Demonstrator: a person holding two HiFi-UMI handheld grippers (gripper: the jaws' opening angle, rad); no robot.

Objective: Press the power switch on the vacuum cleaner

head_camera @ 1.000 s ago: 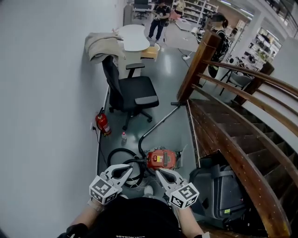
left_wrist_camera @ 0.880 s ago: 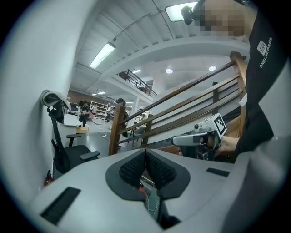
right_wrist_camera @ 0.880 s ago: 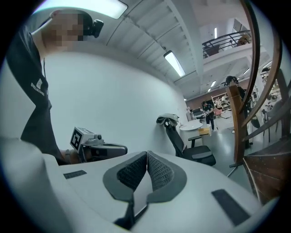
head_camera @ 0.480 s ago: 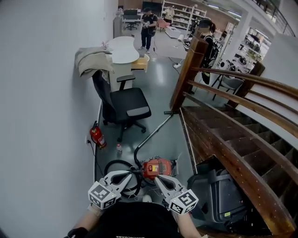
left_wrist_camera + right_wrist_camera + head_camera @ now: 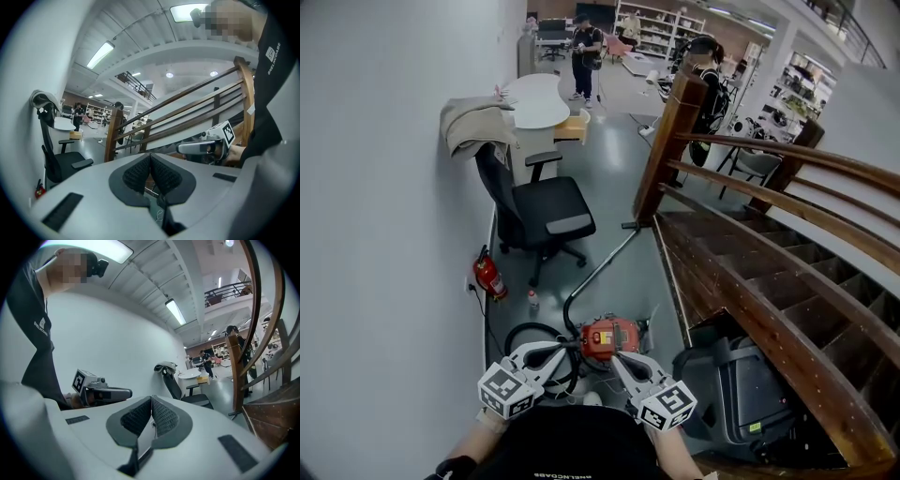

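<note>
The red vacuum cleaner (image 5: 609,337) sits on the grey floor by the foot of the stairs. Its black hose (image 5: 530,336) coils to its left, and its wand (image 5: 598,266) runs away toward the stair post. Both grippers are held low in front of the person, just short of the vacuum in the head view. My left gripper (image 5: 562,348) (image 5: 150,158) is shut with nothing between its pads. My right gripper (image 5: 617,357) (image 5: 151,401) is likewise shut and empty. Each gripper view shows the other gripper alongside. The power switch cannot be made out.
A black office chair (image 5: 546,217) stands beyond the vacuum. A red fire extinguisher (image 5: 487,275) and a small bottle (image 5: 532,299) are by the left wall. The wooden staircase railing (image 5: 750,281) runs along the right, with a dark case (image 5: 741,398) beneath it. People stand far back.
The head view has drifted, so the chair and vacuum sit a little lower and further left in frame. Both grippers stay shut in the same place, side by side.
</note>
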